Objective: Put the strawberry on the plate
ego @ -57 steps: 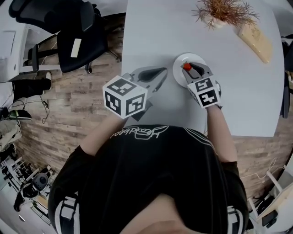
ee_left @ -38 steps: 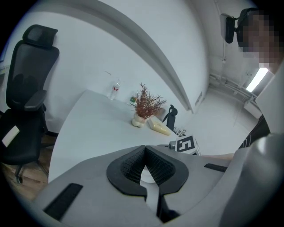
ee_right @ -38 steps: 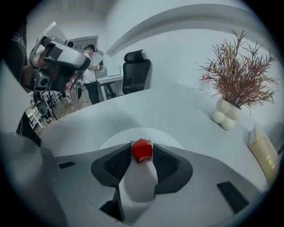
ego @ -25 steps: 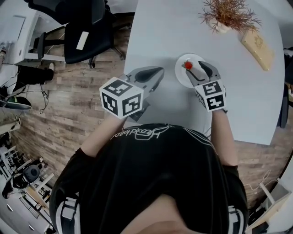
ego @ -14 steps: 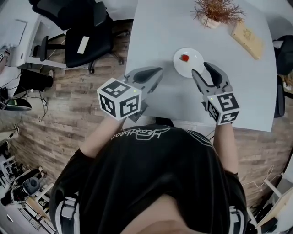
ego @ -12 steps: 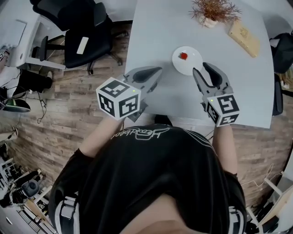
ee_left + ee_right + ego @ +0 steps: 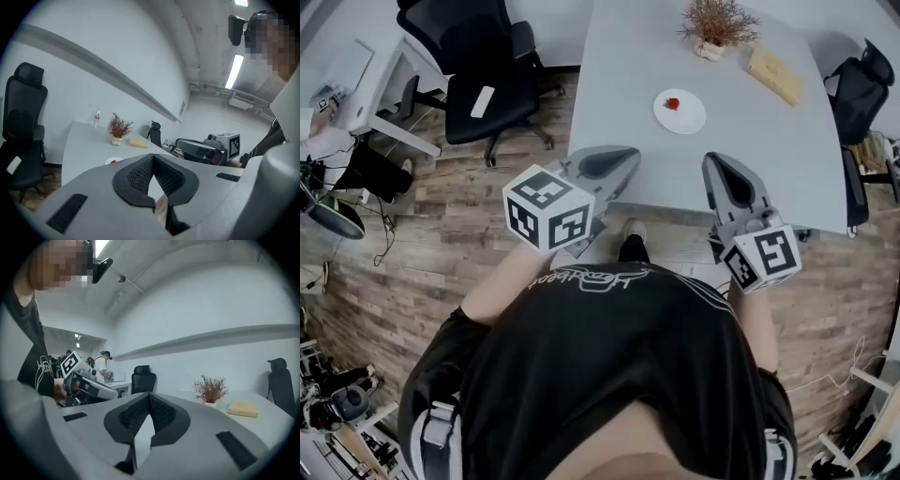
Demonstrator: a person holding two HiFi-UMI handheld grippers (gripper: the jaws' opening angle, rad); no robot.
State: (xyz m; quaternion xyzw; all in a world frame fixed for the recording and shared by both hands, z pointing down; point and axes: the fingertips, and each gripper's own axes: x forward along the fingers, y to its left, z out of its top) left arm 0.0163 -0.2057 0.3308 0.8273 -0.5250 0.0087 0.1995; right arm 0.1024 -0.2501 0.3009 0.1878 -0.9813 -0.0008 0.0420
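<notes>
Head view shows the left tongs (image 7: 623,156) shut on nothing. The right tongs (image 7: 718,161) have just closed, and they are empty too. Both hang by the worktop (image 7: 769,141) edge. The strawberry (image 7: 672,103) sits on the plate (image 7: 691,120). A bump to the worktop might roll it off.

Black T-shirt (image 7: 609,375), grey left claw (image 7: 628,156), right claw (image 7: 715,162)

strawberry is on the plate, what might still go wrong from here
The strawberry lies loose and off centre on the plate, so a knock to the table might roll it off. The left gripper and right gripper hang shut and empty by the table's near edge; a careless swing there could give that knock.
</notes>
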